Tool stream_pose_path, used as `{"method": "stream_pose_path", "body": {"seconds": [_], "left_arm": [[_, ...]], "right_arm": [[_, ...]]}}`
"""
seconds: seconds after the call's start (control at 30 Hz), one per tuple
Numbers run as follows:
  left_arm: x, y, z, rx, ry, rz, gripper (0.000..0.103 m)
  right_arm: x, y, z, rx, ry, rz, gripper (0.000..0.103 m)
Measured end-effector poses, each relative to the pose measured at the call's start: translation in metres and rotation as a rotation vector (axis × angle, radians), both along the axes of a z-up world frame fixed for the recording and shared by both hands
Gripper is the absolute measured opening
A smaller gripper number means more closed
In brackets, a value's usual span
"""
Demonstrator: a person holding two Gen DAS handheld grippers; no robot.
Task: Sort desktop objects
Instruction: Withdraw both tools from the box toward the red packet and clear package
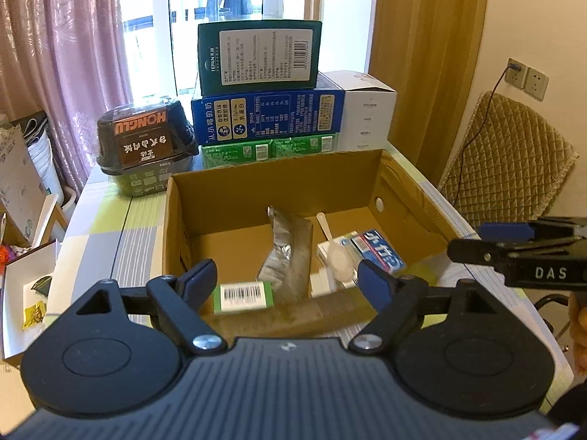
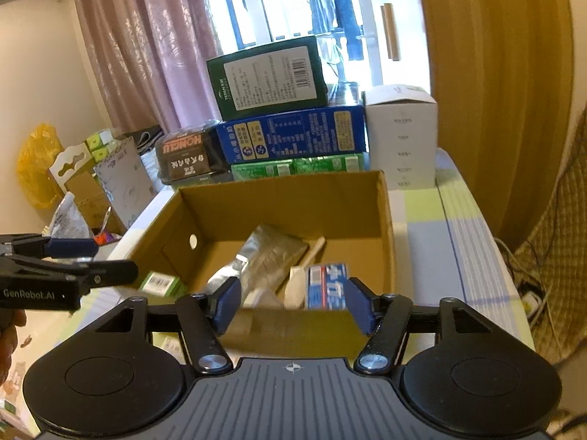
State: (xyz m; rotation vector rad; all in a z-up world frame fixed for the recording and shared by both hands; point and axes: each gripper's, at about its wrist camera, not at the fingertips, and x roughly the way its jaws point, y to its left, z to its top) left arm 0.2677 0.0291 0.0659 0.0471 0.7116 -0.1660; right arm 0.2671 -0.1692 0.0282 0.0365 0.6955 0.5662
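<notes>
Both tongs, left (image 1: pixel 288 280) and right (image 2: pixel 293 300), spread wide and empty over the cardboard box (image 1: pixel 378 178) holding the green carton (image 1: pixel 244 297), probably risking clipping its near wall going in.

My left gripper (image 1: pixel 288 278) and right gripper (image 2: pixel 293 302): black linkages, blue-padded fingers (image 1: pixel 200 277), silver screws, ribbed grey bases; white "DAS" and "GenRobot.AI" lettering.

A: Way in? From above only; the cardboard box (image 1: pixel 279 179) is open-topped, and the foil pouch (image 1: pixel 290 253) leans across its middle.

B: Behind it? Stacked cartons (image 1: pixel 268 117) wall off the back. Bare table (image 2: pixel 458 227) lies to its right.
</notes>
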Motion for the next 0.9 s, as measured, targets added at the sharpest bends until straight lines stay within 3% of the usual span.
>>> {"method": "stream_pose_path", "body": {"seconds": [0.3, 0.6, 0.9], "left_arm": [[-0.057, -0.01, 0.006, -0.011, 0.006, 0.009, 0.092], [-0.099, -0.011, -0.003, -0.023, 0.015, 0.036, 0.101], [-0.131, -0.014, -0.026, -0.024, 0.043, 0.062, 0.101]], "right_arm": [[-0.061, -0.026, 0.004, 0.008, 0.009, -0.032, 0.087], [-0.107, -0.042, -0.005, 0.004, 0.035, -0.067, 0.097], [-0.137, -0.062, -0.021, 0.0, 0.071, -0.102, 0.101]]}}
